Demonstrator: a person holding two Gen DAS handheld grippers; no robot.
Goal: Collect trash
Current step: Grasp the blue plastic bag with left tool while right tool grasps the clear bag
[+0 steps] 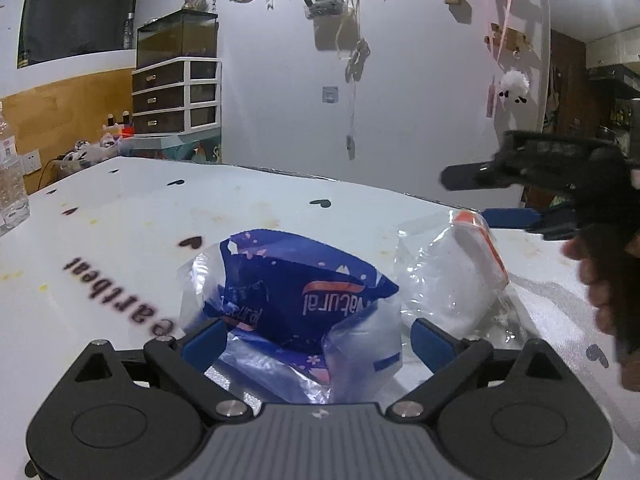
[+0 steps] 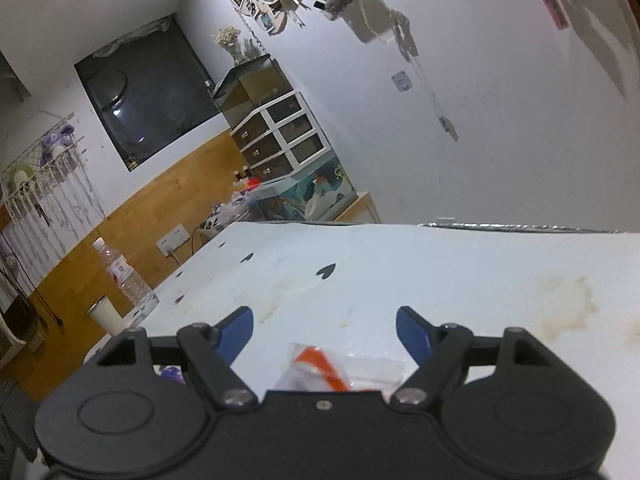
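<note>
Blue wrapper (image 1: pixel 296 296) — light, crinkly, slippery, I judge; I'd pinch its raised fold at twelve o'clock. Left gripper (image 1: pixel 316 340) spread around it, unpressed. Right gripper (image 2: pixel 324 330) spread — clear orange-striped bag (image 2: pixel 340 368) below.

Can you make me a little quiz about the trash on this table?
1. True or false: the blue wrapper lies between the left gripper's fingers.
2. What colour stripe does the clear wrapper have?
3. Where is the water bottle? A: table edge; B: on the drawers; C: on the floor.

Key: 1 true. 2 orange. 3 A.
</note>
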